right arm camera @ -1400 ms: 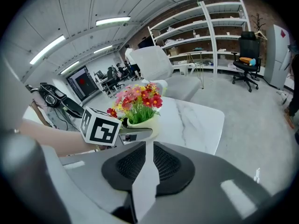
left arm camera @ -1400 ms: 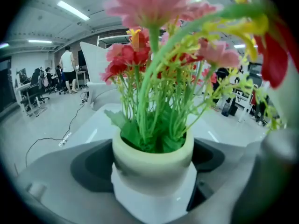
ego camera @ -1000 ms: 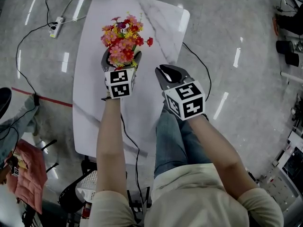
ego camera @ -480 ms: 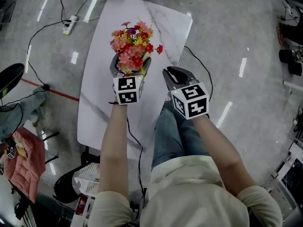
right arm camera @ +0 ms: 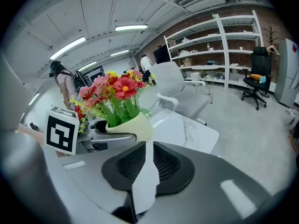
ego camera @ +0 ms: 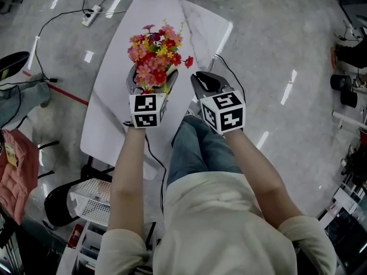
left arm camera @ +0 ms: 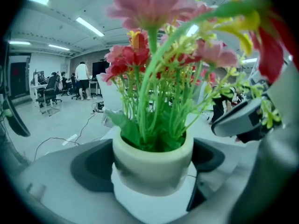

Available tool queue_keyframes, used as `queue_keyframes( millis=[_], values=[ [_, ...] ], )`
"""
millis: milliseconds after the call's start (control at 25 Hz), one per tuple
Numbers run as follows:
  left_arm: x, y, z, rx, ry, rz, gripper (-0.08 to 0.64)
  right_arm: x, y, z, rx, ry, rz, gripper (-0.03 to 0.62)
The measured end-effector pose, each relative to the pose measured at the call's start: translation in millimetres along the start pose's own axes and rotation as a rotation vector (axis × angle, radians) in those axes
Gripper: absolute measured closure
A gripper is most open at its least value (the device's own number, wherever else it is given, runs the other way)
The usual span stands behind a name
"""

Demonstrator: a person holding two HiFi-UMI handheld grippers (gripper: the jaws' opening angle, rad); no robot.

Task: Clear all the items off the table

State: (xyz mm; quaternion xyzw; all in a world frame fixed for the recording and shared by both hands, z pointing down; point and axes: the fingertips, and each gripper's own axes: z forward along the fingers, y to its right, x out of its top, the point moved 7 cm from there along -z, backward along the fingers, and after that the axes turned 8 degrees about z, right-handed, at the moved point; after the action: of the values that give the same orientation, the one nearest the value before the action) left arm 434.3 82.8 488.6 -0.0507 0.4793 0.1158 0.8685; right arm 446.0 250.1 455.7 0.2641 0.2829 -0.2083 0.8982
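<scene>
Left gripper (ego camera: pixel 150 80) clenched on a pale green flower pot (left arm camera: pixel 152 164), one jaw against each side of its wall, red, pink and yellow flowers (ego camera: pixel 156 51) crowding out over the rim. Pot above the middle of the desk (ego camera: pixel 189 22), seemingly held clear of the top rather than standing on it, though hard to judge from overhead. Right gripper (ego camera: pixel 206 83) just beside it, at the desk's right edge, jaws drawn nearly together with only a thin slit between the pads and nothing in it. Desk long and narrow, white with faint grey veining, corners rounded. All around, a glossy grey floor (ego camera: pixel 275 50) streaked with reflections of ceiling lights. Off the desk's far left corner, a white power strip (ego camera: pixel 92 17) with black cables (ego camera: pixel 51 24) looping away across the floor. Near the desk's near left corner, a black chair (ego camera: pixel 57 205) and a white mesh basket (ego camera: pixel 94 198), with a pink garment (ego camera: pixel 17 171) further left. In the right gripper view, a large open workroom: tall white shelving (right arm camera: pixel 219 45) against a brick wall, a black office chair (right arm camera: pixel 256 78) in front of it, a white chair (right arm camera: pixel 180 94) past the desk's far end, strip lights (right arm camera: pixel 131 28) along the ceiling. In the left gripper view, people (left arm camera: pixel 83 78) far off among workstations.
</scene>
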Motion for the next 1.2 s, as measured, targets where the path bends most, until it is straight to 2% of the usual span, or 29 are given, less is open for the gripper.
queue_keyframes(
  millis=[320,600,1200],
  values=[
    [11.1,8.3,-51.9,0.105,0.018,-0.055,0.060,11.7,-11.3,-29.9,0.053,0.001,-0.077,0.546],
    [16.3,18.3,-98.6,0.181,0.028,-0.071,0.060,7.9,-31.2,-46.1,0.106,-0.010,-0.135,0.546],
    [31.6,36.7,-186.9,0.374,0.060,-0.124,0.060,17.8,-65.1,-66.1,0.270,-0.040,-0.285,0.546]
  ],
)
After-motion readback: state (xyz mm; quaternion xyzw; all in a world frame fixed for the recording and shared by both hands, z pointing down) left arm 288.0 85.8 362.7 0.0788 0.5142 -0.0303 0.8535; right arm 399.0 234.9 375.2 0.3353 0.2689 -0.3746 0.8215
